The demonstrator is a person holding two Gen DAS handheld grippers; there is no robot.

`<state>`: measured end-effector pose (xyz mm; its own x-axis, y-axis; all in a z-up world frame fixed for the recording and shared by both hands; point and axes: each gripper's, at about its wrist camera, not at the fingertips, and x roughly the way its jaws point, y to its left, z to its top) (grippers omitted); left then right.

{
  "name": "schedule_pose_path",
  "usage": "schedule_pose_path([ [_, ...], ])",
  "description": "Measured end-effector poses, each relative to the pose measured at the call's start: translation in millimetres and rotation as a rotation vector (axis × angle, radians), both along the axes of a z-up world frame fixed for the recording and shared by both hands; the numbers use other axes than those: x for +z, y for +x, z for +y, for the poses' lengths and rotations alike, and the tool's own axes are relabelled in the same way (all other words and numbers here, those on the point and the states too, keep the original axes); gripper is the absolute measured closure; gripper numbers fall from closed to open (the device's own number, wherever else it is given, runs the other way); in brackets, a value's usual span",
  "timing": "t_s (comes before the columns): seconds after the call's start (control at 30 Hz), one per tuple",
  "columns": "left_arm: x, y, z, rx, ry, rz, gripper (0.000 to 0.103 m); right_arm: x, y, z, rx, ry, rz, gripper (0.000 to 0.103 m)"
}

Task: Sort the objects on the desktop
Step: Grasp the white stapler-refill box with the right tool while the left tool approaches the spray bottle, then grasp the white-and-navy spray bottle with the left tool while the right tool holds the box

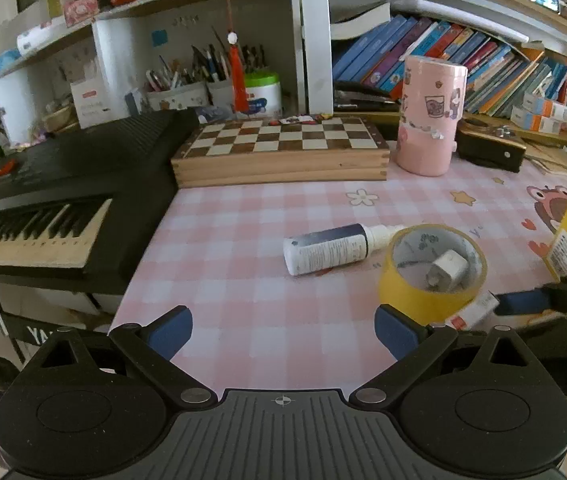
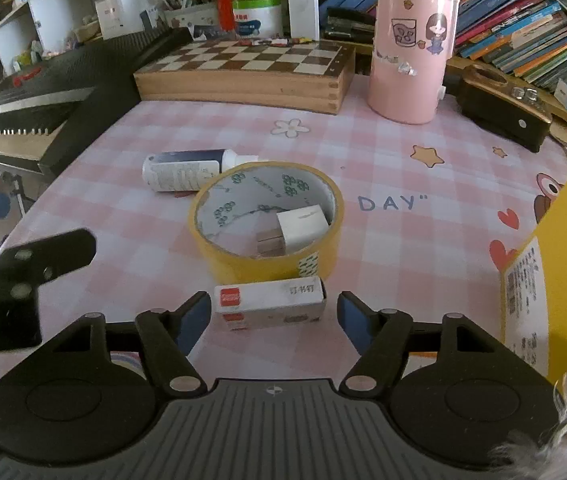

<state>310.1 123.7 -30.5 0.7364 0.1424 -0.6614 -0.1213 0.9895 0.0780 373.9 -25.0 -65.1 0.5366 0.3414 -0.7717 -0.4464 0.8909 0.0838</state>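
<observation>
Both hand-held grippers gape empty: left (image 1: 283, 334), right (image 2: 273, 316); one tape roll (image 2: 266, 220); one bottle (image 2: 183, 172).

The right gripper (image 2: 271, 312) spreads its fingers either side of a small white box (image 2: 270, 306), touching neither side. At twelve o'clock, just beyond, a yellow tape roll (image 2: 243, 262) rings a white charger plug (image 2: 303, 229).

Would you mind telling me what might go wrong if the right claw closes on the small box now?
1. The staple box sits against the tape roll; a closing right claw may nudge the roll.
2. The white charger lies loose inside the roll and could shift with it.
3. The bottle lies on its side beside the roll, so it might roll.
</observation>
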Motion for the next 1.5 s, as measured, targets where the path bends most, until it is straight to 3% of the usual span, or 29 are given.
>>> schedule_pose_path([
  [0.13, -5.3, 21.3, 1.8, 0.003, 0.0, 0.008, 0.004, -2.8, 3.8, -0.3, 0.024, 0.004, 0.01, 0.05],
  [0.5, -30.6, 82.9, -5.1, -0.132, 0.1, 0.098, 0.005, 6.3, -4.1, -13.2, 0.018, 0.007, -0.003, 0.051],
  [0.8, -35.9, 110.8, -10.2, -0.259, 0.125, 0.095, 0.007, 6.2, -6.0, -27.7, -0.02, 0.02, 0.023, 0.051],
  [0.9, -35.9, 118.9, -9.9, -0.295, 0.088, 0.109, 0.017, 6.5, -6.0, -30.1, -0.029, 0.02, 0.022, 0.051],
  [0.97, -35.2, 122.0, -10.3, -0.302, 0.042, 0.133, 0.029, 6.5, -6.1, -30.9, -0.032, 0.02, 0.021, 0.051],
  [1.17, -30.4, 109.6, -27.4, -0.37, 0.087, 0.188, 0.063, 7.4, -7.3, -30.1, -0.023, 0.02, 0.013, 0.051],
  [1.3, -33.2, 102.2, -30.6, -0.408, 0.051, 0.218, 0.064, 8.7, -7.5, -28.8, -0.015, 0.02, 0.006, 0.051],
  [1.5, -37.8, 107.5, -20.5, -0.339, -0.062, 0.197, 0.069, 8.8, -8.2, -30.0, -0.027, 0.025, 0.014, 0.051],
])
